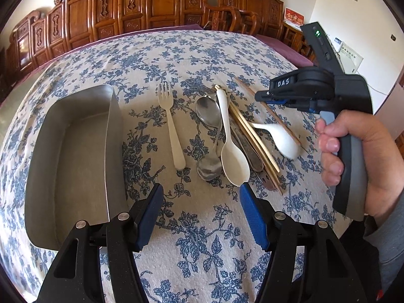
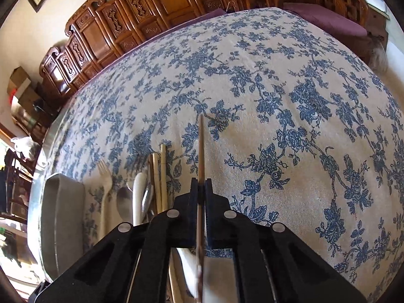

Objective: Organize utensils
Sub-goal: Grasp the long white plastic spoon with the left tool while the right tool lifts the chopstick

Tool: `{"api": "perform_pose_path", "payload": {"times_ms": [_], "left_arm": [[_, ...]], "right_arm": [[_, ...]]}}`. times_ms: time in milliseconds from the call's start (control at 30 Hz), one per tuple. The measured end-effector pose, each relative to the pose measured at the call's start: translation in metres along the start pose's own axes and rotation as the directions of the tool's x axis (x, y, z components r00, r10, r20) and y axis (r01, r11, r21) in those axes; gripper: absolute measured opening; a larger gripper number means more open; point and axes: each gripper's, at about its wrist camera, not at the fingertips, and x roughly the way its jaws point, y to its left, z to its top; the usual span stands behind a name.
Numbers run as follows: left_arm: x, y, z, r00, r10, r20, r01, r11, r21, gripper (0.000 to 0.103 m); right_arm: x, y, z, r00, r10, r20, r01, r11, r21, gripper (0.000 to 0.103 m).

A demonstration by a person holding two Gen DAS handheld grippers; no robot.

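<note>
Tray point(image 1: 70, 151), steel and empty, is seen at the left, with a white fork point(image 1: 171, 126) just beside it and the pile of spoons point(image 1: 227, 141) and chopsticks point(image 1: 252, 136) further right. The left gripper point(image 1: 202, 212) is held wide open over bare cloth, gripping nothing. The right gripper point(image 2: 201, 189) is closed on one brown chopstick point(image 2: 201, 149). Gripped so narrowly, the stick could be pivoted or dropped, and the white spoon beneath it knocked aside.
</note>
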Motion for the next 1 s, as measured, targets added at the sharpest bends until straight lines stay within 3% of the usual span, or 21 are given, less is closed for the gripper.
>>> {"api": "perform_pose_path", "payload": {"times_ms": [200,367,500,567,900,1000], "left_arm": [[0.005,-0.006,0.007,1.000,-0.016,0.004,0.016,1.000,0.003,0.058],[0.022,-0.014,0.017,0.999,-0.044,-0.028,0.044,0.999,0.005,0.038],[0.039,-0.015,0.018,0.994,-0.075,-0.073,0.074,0.997,-0.026,0.031],[0.044,-0.016,0.017,0.994,-0.072,-0.086,0.069,0.997,-0.031,0.024],[0.057,-0.030,0.028,0.993,-0.018,-0.117,0.018,1.000,-0.008,0.020],[0.059,-0.030,0.029,0.992,0.005,-0.124,-0.005,1.000,-0.001,0.009]], "right_arm": [[-0.030,0.004,-0.001,0.999,0.030,0.039,-0.028,0.998,-0.057,0.006],[-0.061,0.005,-0.010,0.997,0.006,0.079,0.007,0.987,-0.160,0.006],[-0.079,-0.003,-0.020,0.996,-0.014,0.089,0.033,0.976,-0.215,0.006],[-0.085,-0.006,-0.024,0.996,-0.018,0.089,0.038,0.972,-0.230,0.006],[-0.109,-0.001,-0.040,0.993,0.036,0.116,-0.004,0.962,-0.272,0.006],[-0.114,0.000,-0.040,0.991,0.047,0.124,-0.010,0.960,-0.279,0.006]]}}
